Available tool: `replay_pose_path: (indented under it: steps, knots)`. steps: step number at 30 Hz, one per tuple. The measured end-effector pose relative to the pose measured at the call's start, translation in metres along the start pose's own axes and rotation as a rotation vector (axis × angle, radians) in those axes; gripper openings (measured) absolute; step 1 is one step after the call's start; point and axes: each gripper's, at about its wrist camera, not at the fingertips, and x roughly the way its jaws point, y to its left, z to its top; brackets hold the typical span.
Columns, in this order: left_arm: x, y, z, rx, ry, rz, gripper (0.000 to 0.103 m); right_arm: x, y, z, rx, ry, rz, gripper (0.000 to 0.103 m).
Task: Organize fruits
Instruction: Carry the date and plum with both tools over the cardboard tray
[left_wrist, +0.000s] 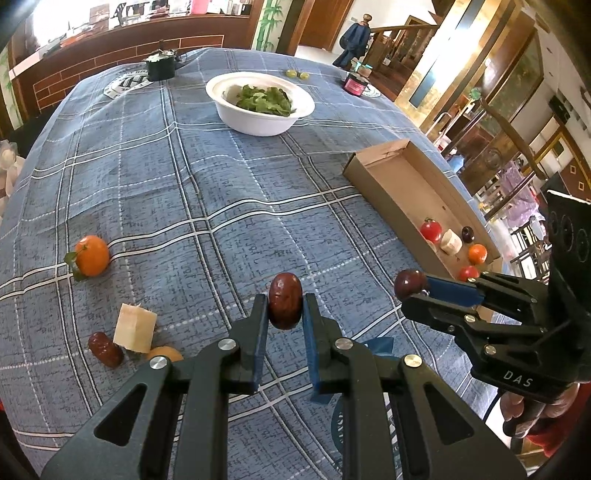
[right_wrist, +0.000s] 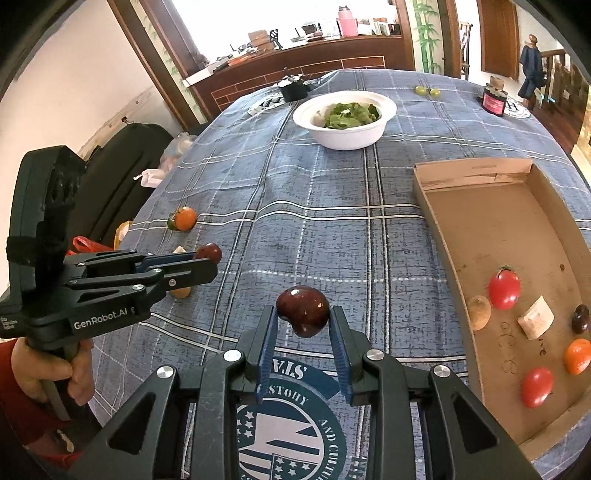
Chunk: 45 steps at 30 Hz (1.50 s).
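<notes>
Gripping, left wrist view: a red date (left_wrist: 284, 305) is pinched between the pads of the left gripper (left_wrist: 285, 314), above the blue plaid tablecloth (left_wrist: 221, 206).
Loose fruit, left wrist view: a tangerine (left_wrist: 91, 256), a pale cube (left_wrist: 135, 327) and a second date (left_wrist: 105, 349) are seen lying at the left.
Gripping, right wrist view: a dark plum (right_wrist: 303, 311) is clamped by the right gripper (right_wrist: 303, 321).
Box, right wrist view: two tomatoes (right_wrist: 504, 288) are held in the cardboard box (right_wrist: 439, 221), at the right.

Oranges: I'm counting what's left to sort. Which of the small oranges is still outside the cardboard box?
The leafy orange lying alone on the tablecloth; the other orange already sits inside the cardboard box.
</notes>
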Motion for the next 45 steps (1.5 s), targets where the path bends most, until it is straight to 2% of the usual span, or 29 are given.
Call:
replay_pose_path:
  steps: [16,21,28,33,38,45]
  knots:
    - [0.001,-0.006,-0.002,0.005,0.002,-0.008,0.015,-0.006,-0.005,-0.004,0.013,-0.010,-0.004,0.029]
    - [-0.016,0.017,-0.019,-0.062,-0.014,-0.002,0.016,-0.007,-0.004,-0.006,0.009,-0.009,0.002,0.029]
    - [-0.047,0.062,-0.047,-0.170,-0.035,0.053,0.016,-0.005,0.002,-0.007,-0.006,0.000,0.019,0.029]
    - [-0.060,0.076,-0.055,-0.204,-0.055,0.075,0.016,-0.001,0.008,-0.006,-0.019,0.006,0.031,0.029]
    - [-0.058,0.064,-0.048,-0.182,-0.058,0.056,0.016,-0.005,0.004,-0.006,-0.009,-0.003,0.037,0.029]
    - [-0.034,0.010,-0.023,-0.068,-0.035,-0.037,0.016,-0.024,-0.023,-0.014,0.050,-0.030,0.005,0.029]
